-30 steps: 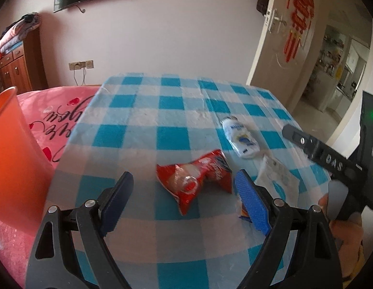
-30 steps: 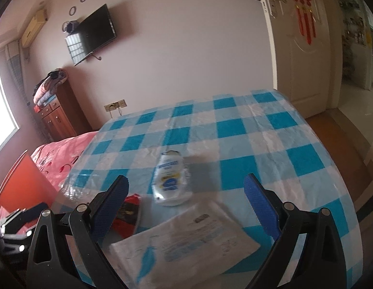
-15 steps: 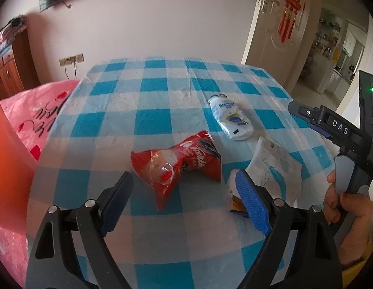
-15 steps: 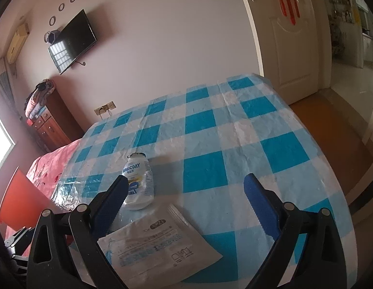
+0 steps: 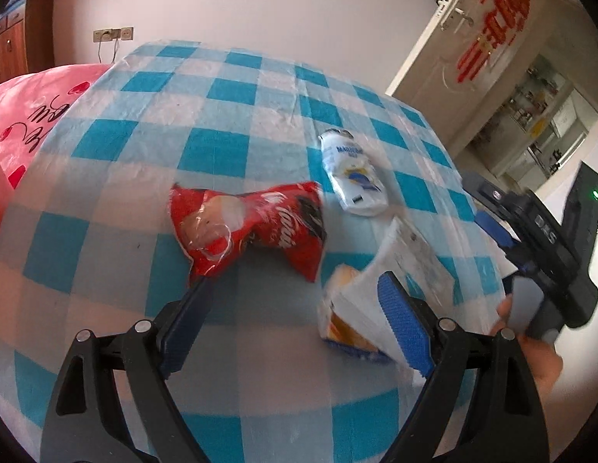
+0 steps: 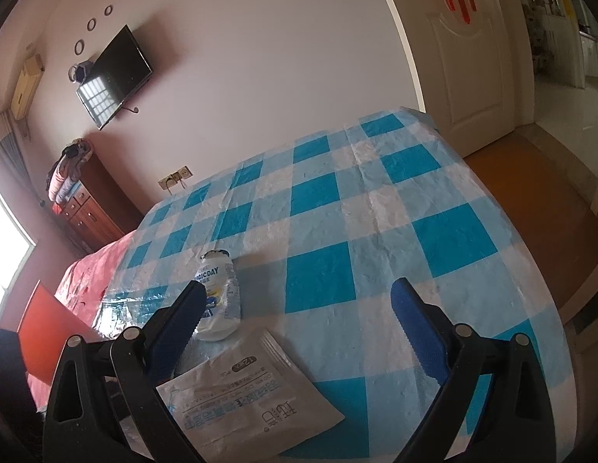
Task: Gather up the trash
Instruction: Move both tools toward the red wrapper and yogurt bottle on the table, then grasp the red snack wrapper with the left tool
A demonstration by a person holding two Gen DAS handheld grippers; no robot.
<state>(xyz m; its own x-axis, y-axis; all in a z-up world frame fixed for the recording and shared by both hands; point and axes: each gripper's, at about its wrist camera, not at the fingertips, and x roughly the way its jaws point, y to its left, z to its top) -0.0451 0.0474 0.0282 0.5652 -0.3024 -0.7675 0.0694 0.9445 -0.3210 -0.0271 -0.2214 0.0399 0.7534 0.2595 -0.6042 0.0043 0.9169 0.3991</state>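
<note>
Left wrist view: the left gripper (image 5: 295, 305) gapes empty before a red snack wrapper (image 5: 248, 227); the right gripper (image 6: 299, 305), likewise wide, frames a white pouch (image 6: 248, 397).

Bench cover (image 5: 221, 146) was thin crinkled plastic w/ slight sheen. Red snack bag (image 5: 252, 227) glossy, creased foil-like plastic. White bottle (image 5: 353, 177) smooth plastic. White sachet (image 6: 244, 397) matt, lightly wrinkled. Dresser (image 6: 94, 212) polished wood. Gripper pads (image 6: 414, 328) ribbed blue rubber-like.
</note>
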